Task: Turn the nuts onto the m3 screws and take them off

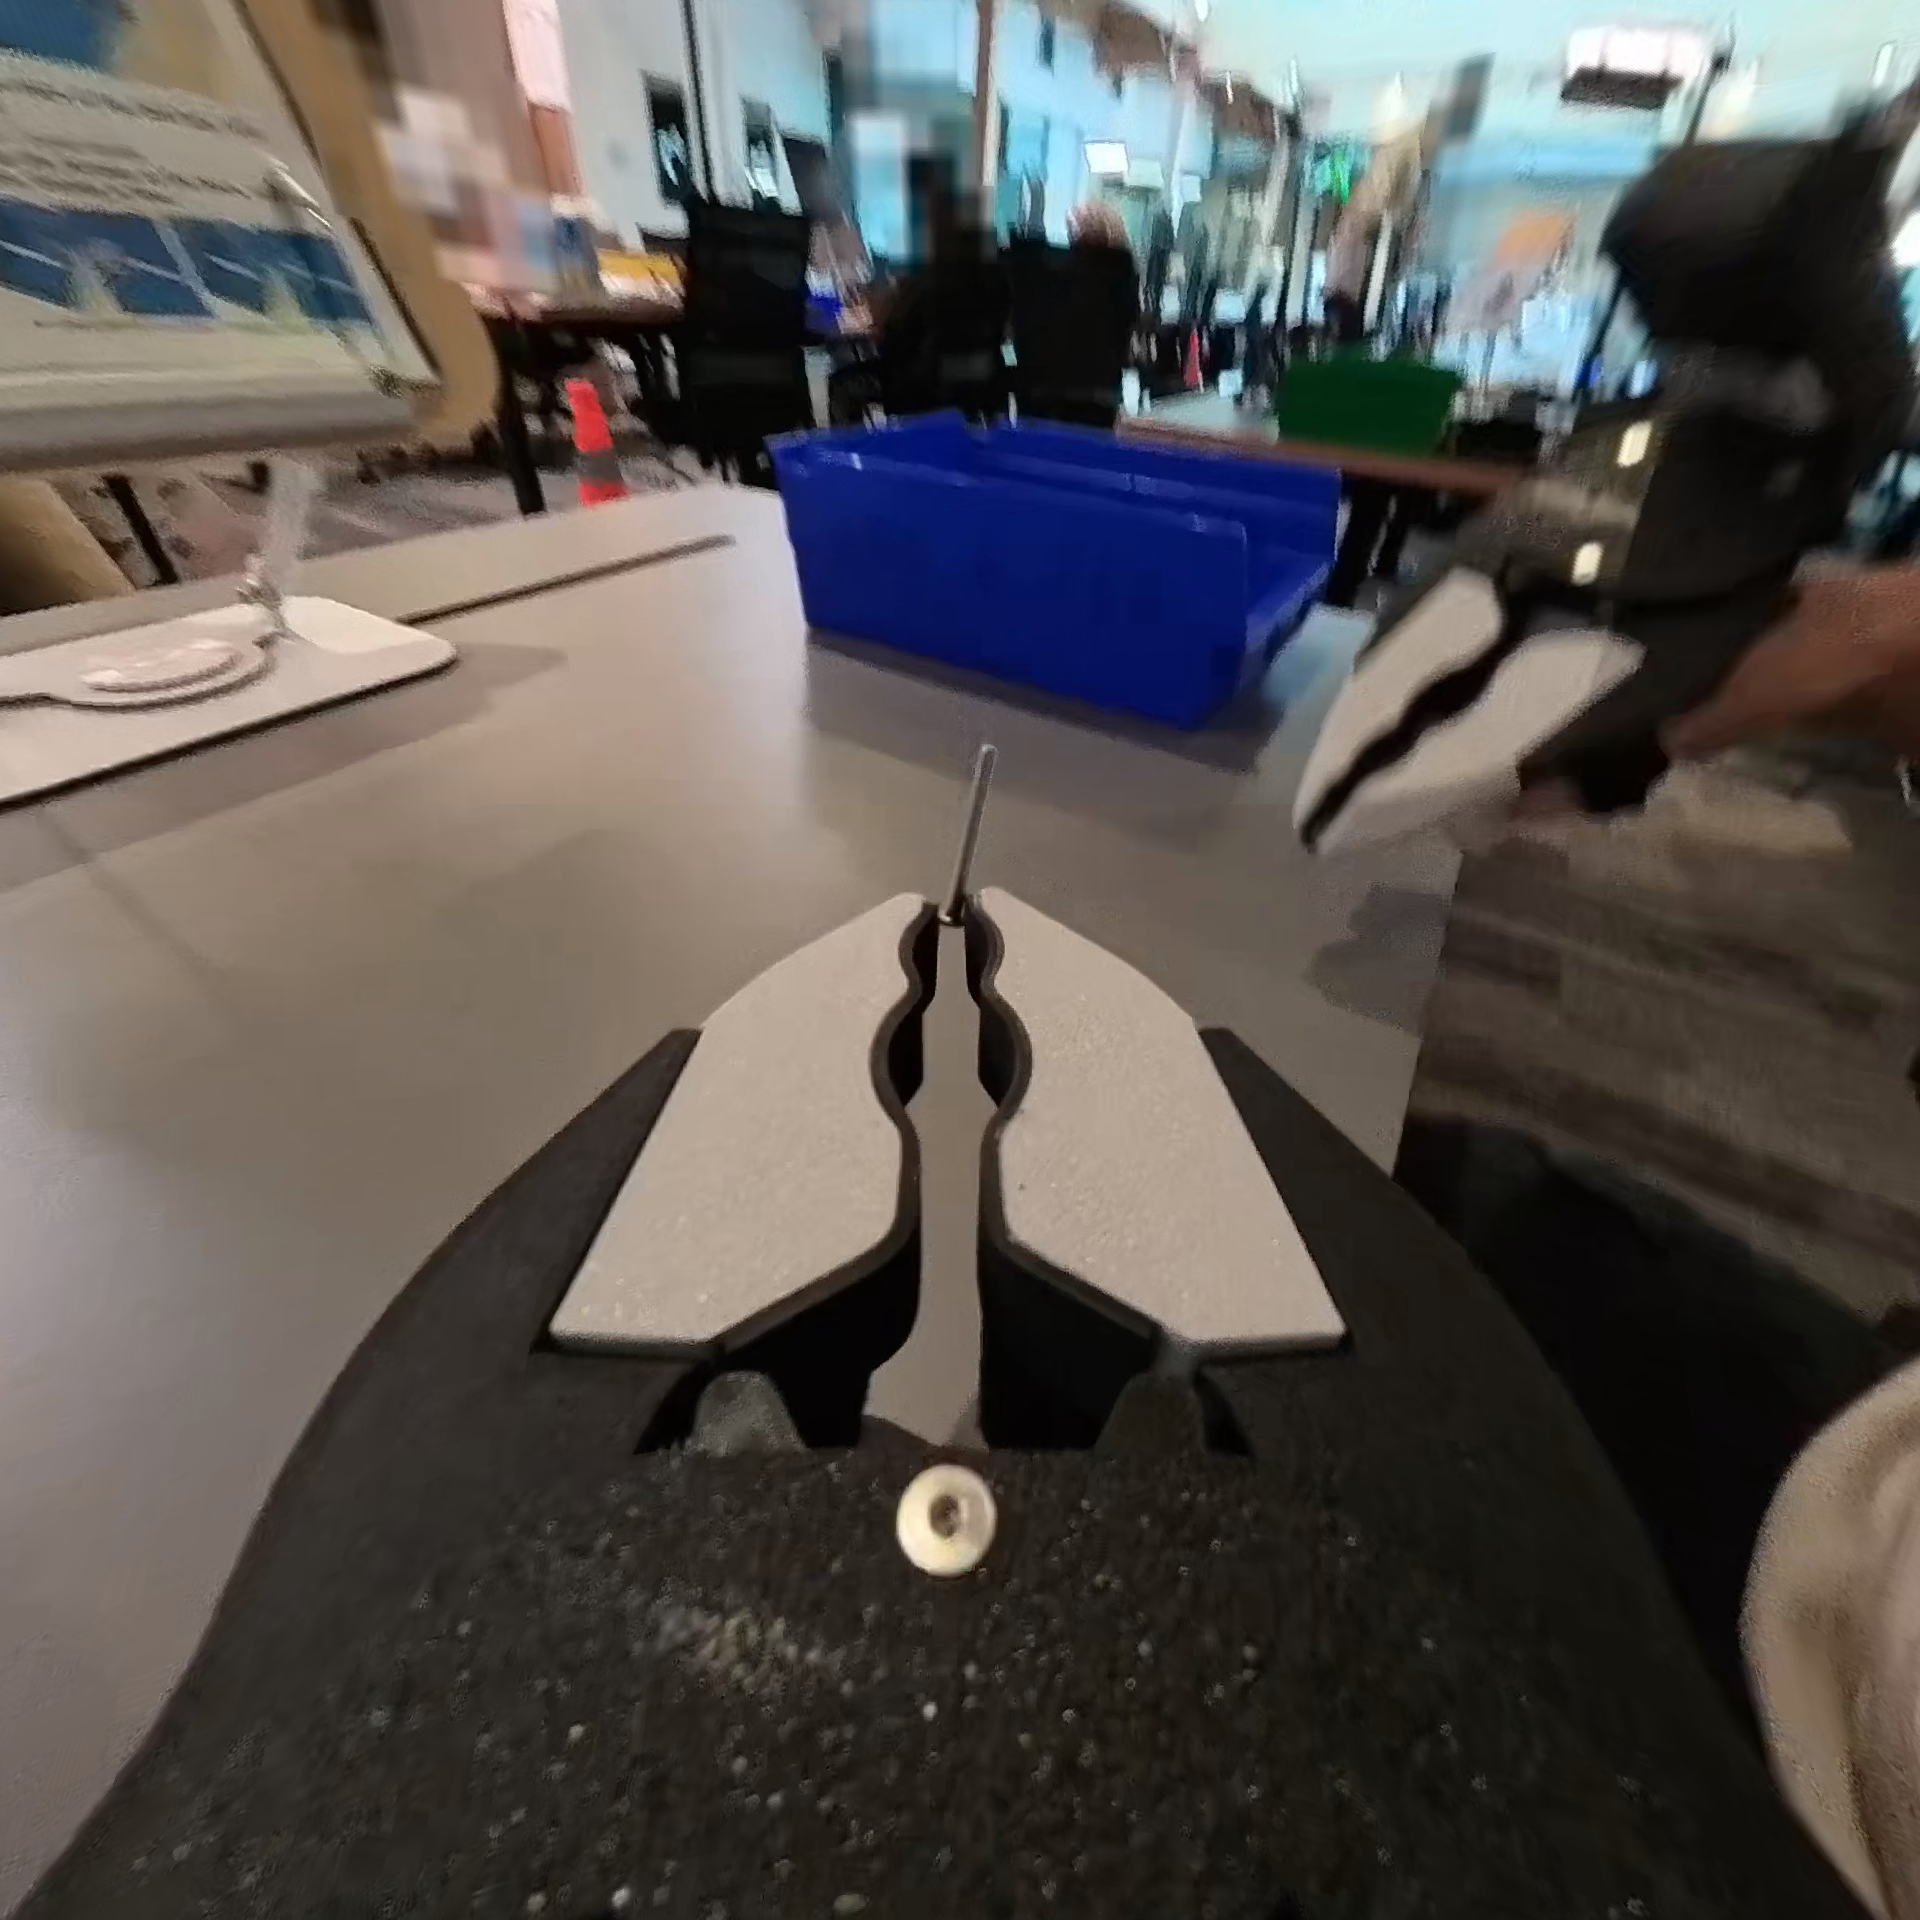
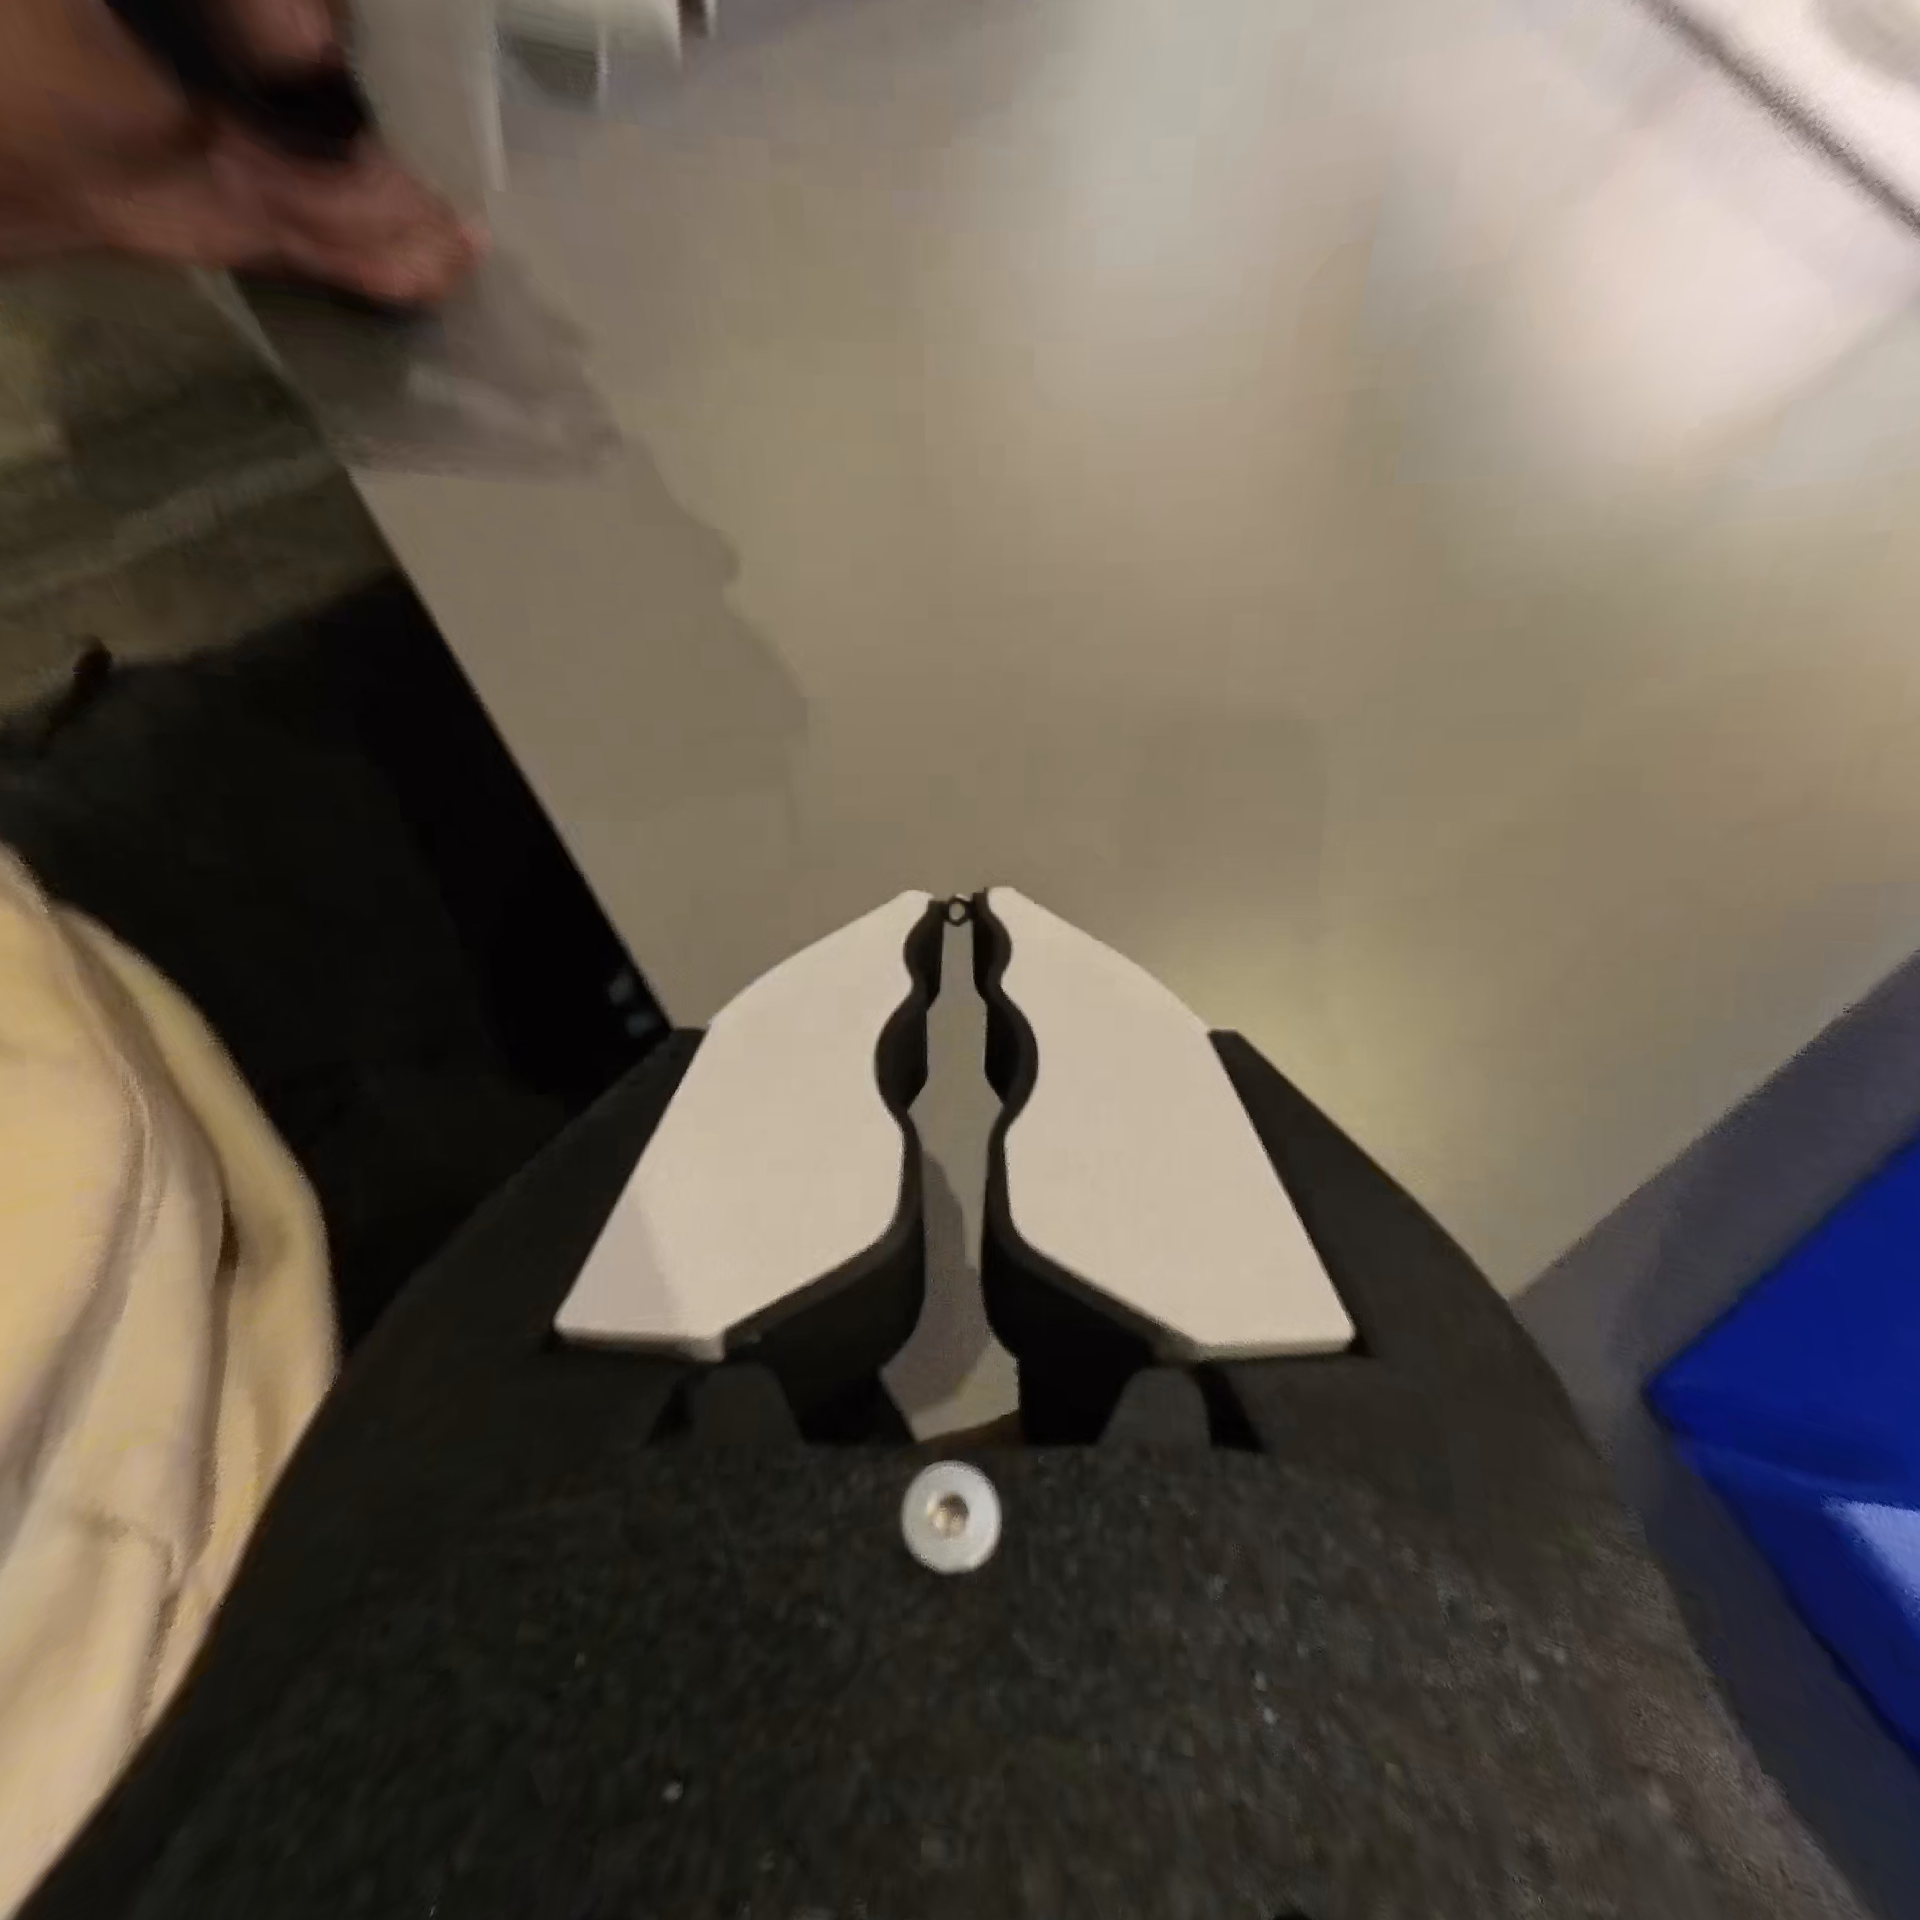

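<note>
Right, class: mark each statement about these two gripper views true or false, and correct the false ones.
1. The left gripper pinches a thin screw at its tips. True.
2. The right gripper is wide open and empty. False: it is shut on a small nut.
3. The nut is already on the screw. False: the two grippers are apart.
4. A blue bin sits on the grey table beyond the screw. True.

legible text: none | sign (image 1: pixel 177 239) on stand at left: print blurred, unreadable
</note>
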`<state>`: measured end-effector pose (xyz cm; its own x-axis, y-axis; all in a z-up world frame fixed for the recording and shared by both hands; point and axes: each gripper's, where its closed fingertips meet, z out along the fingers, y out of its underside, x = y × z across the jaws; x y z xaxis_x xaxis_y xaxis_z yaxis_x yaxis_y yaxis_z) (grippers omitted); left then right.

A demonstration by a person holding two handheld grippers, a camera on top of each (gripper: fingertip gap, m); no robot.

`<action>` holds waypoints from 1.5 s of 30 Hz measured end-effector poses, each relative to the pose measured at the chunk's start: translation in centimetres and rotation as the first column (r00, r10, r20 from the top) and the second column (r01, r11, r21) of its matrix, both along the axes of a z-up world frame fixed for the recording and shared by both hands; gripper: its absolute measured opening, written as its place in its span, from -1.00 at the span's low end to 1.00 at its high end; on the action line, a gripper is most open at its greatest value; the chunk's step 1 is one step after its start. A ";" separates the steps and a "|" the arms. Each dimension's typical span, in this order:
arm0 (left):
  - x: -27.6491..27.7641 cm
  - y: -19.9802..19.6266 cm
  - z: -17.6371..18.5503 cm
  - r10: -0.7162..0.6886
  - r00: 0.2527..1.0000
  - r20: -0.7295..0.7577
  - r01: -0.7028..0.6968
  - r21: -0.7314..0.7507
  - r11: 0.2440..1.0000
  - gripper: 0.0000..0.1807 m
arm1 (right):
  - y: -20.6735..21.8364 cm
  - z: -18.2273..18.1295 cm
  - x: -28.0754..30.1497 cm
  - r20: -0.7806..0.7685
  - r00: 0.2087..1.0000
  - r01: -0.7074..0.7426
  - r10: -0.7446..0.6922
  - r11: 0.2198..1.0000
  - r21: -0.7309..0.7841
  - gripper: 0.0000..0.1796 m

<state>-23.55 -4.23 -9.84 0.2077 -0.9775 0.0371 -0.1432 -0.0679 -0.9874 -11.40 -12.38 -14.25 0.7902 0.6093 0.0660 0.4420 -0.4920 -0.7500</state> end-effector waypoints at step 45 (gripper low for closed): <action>4.6 -1.9 0.6 -0.213 0.944 -0.251 0.264 0.192 0.945 -0.95 | 5.5 6.5 -7.4 -0.060 0.971 -0.217 0.233 0.955 0.203 -0.94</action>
